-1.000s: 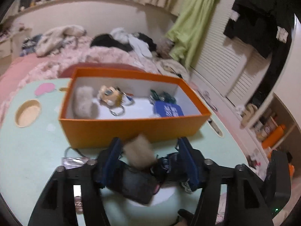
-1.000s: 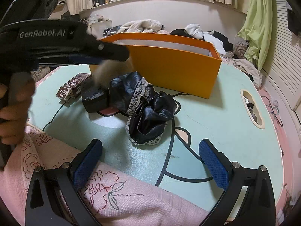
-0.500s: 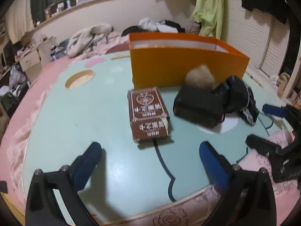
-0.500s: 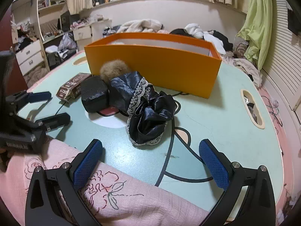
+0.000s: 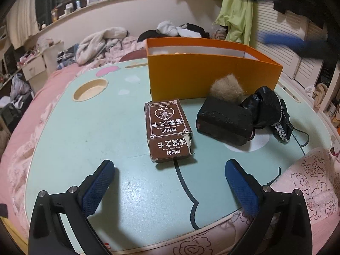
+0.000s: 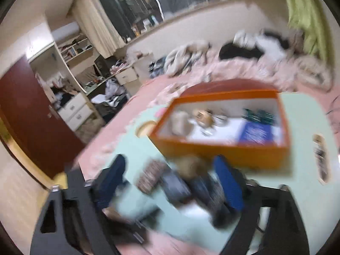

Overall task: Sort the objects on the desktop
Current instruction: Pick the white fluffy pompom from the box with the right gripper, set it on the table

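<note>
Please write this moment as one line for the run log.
left gripper: open, empty, before brown card box | right gripper: jaws just closing, nothing gripped, blurred | orange box: on table

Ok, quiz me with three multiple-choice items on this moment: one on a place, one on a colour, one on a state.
1. Where is the brown card box?
A. inside the orange box
B. on the table, in front of the orange box
C. between closed jaws

2. What colour is the table top?
A. pale green
B. red
C. black

3. How is the left gripper?
A. shut on the black pouch
B. shut, empty
C. open, empty

Answers: 1 B, it lies flat before the orange box. 2 A, mint surface. 3 C, its blue pads stand wide apart over bare table.
</note>
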`<state>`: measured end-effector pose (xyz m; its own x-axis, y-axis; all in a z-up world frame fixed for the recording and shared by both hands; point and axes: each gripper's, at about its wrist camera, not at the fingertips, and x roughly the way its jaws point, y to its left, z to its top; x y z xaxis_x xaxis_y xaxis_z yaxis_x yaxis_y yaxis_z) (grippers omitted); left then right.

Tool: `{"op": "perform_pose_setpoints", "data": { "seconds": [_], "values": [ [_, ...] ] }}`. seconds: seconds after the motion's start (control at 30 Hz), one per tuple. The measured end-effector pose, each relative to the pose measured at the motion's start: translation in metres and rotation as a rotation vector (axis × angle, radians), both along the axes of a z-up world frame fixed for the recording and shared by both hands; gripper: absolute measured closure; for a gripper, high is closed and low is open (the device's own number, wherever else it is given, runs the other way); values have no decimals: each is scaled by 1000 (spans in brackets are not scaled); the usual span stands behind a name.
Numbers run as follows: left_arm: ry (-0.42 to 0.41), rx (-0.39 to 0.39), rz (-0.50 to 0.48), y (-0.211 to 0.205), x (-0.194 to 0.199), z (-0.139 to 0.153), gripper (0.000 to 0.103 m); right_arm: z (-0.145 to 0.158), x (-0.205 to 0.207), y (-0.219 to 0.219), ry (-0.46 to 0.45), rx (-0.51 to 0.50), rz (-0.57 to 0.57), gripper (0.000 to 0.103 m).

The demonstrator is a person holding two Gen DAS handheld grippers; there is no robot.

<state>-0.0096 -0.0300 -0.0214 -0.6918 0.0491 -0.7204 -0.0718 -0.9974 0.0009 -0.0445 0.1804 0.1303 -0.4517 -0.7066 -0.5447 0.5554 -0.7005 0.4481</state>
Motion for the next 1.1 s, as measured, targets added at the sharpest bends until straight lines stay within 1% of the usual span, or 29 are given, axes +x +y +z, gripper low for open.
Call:
{"op": "perform_pose_setpoints", "data": {
  "seconds": [0.07,0.1,0.13,0.17,0.2,0.23,0.3,0.4,0.47,0.5,0.57,0.6,0.63,0.7,0.73,0.8,0.87,0.93,1.0,1.1],
  "values": [
    [1,0,-1,0,1,0,0,1,-47,-30,-116,31,25,38],
    [0,0,-1,0,2,0,0,-2,-65,-40,-156,47,33,39],
    [1,-1,-1,0,2,-1,0,-7,-85,-54,-206,69,39,43],
    [2,0,-1,0,3,0,0,-15,-102,-65,-247,83,27,44],
    [2,0,-1,0,3,-1,0,-21,-113,-72,-275,94,10,48],
    [2,-1,-2,0,4,-1,0,-27,-126,-79,-312,108,-4,55],
    [2,0,-2,1,5,-1,0,-40,-139,-90,-357,150,-24,63],
    [4,-1,-2,-1,2,-4,0,-48,-152,-102,-383,201,-42,63],
    [5,-1,-2,1,5,0,0,-54,-157,-111,-411,221,-34,63],
    [5,-1,-2,1,5,0,0,-58,-157,-115,-416,238,-38,63],
    [6,-1,-3,2,7,0,0,-61,-155,-119,-392,291,-50,69],
    [6,-1,-3,1,7,-1,0,-61,-155,-120,-368,319,-60,80],
    [7,-2,-2,1,7,-1,0,-60,-155,-119,-357,349,-71,79],
    [7,-1,-2,-2,5,-3,0,-56,-150,-108,-357,297,-71,80],
    [7,-2,-2,0,8,-2,0,-49,-146,-102,-349,245,-72,80],
    [7,-2,-3,-2,6,-4,0,-30,-132,-86,-309,156,-54,79],
    [9,-2,-4,0,10,0,0,-8,-106,-70,-255,106,4,79],
    [9,-2,-4,-1,11,-1,0,6,-76,-58,-215,104,69,79],
    [10,-2,-3,-4,6,-3,0,11,-53,-54,-187,129,123,79],
    [11,-3,-5,-5,8,-3,0,1,-27,-56,-188,164,193,79]
  ]
}}
